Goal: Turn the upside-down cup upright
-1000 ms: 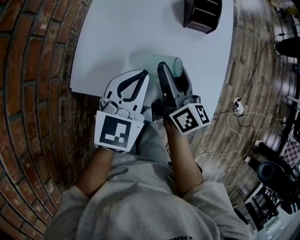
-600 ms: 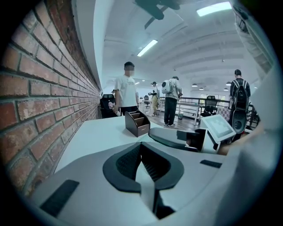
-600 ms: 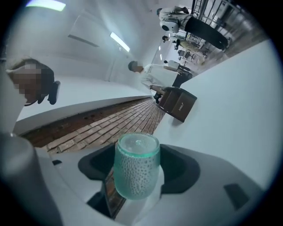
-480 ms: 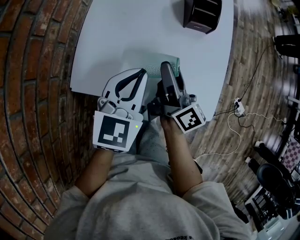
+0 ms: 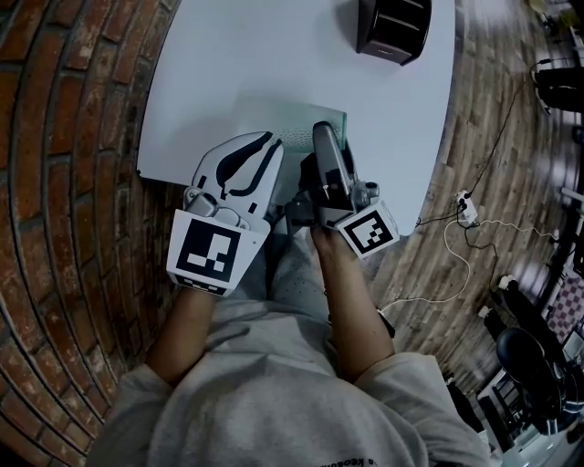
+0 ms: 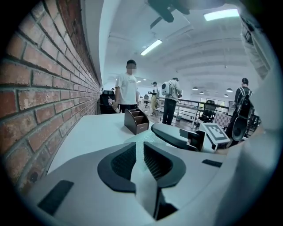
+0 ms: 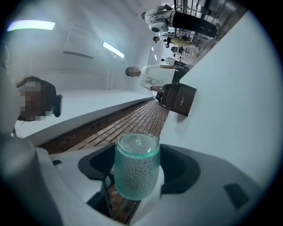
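Observation:
A teal, dimpled glass cup (image 7: 137,172) sits between the pads of my right gripper (image 7: 137,164), which is shut on its sides. Its closed base faces away from the camera. In the head view the cup (image 5: 299,135) lies on its side over the near part of the white table (image 5: 228,64), and my right gripper (image 5: 325,133) is rolled edge-on. Whether the cup touches the table is hidden. Just left of it, my left gripper (image 5: 272,140) holds nothing. Its jaws (image 6: 142,148) are opening, with a narrow empty gap between the pads.
A black desk organizer (image 5: 394,27) stands at the table's far edge, also seen in the left gripper view (image 6: 135,121) and the right gripper view (image 7: 178,99). A brick wall runs along the left. Several people stand far behind. Cables lie on the floor to the right.
My right gripper has rolled with the cup, so the cup's round end no longer faces up. The left gripper has shifted slightly to the left.

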A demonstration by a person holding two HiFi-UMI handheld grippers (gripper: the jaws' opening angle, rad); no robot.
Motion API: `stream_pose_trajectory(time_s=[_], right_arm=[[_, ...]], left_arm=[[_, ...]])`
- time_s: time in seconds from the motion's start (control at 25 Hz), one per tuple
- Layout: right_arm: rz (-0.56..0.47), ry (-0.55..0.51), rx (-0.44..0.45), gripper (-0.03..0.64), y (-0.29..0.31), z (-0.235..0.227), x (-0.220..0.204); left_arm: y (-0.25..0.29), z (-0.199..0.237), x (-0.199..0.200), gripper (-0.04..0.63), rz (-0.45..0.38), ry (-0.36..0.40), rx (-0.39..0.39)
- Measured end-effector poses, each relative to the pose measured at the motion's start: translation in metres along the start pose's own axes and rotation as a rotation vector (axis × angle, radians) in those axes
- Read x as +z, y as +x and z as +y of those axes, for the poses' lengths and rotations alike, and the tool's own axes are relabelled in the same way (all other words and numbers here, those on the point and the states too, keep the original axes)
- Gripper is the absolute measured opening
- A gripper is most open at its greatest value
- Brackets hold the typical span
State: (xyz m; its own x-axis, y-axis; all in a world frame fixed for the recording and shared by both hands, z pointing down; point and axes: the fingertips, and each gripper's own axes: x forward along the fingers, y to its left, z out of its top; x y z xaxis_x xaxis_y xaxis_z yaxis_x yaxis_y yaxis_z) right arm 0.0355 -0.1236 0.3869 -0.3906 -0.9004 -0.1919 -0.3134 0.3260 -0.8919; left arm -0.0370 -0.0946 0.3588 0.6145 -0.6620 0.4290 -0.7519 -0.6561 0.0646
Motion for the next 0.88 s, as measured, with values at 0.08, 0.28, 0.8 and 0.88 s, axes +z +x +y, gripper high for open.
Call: stream_pose_trajectory(time_s=[0.08, 0.28, 0.8, 0.88], right_arm=[[0.006, 0.0, 0.008, 0.317, 0.0, 0.0, -0.001], [0.006, 0.016, 0.035, 0.317, -0.003, 0.0, -0.001], [-0.002, 0.094, 0.157, 0.316, -0.006, 0.015, -0.006], [-0.006, 0.105, 0.168, 0.316, -0.007, 0.014, -0.007]], left_arm=[[0.001, -0.003, 0.0, 0.079, 0.004, -0.007, -0.021], [-0.001, -0.003, 0.001, 0.144, -0.01, -0.059, -0.033], [-0.007, -0.012, -0.004, 0.144, 0.001, -0.238, -0.226], [-0.007, -0.013, -0.004, 0.144, 0.003, -0.245, -0.24]])
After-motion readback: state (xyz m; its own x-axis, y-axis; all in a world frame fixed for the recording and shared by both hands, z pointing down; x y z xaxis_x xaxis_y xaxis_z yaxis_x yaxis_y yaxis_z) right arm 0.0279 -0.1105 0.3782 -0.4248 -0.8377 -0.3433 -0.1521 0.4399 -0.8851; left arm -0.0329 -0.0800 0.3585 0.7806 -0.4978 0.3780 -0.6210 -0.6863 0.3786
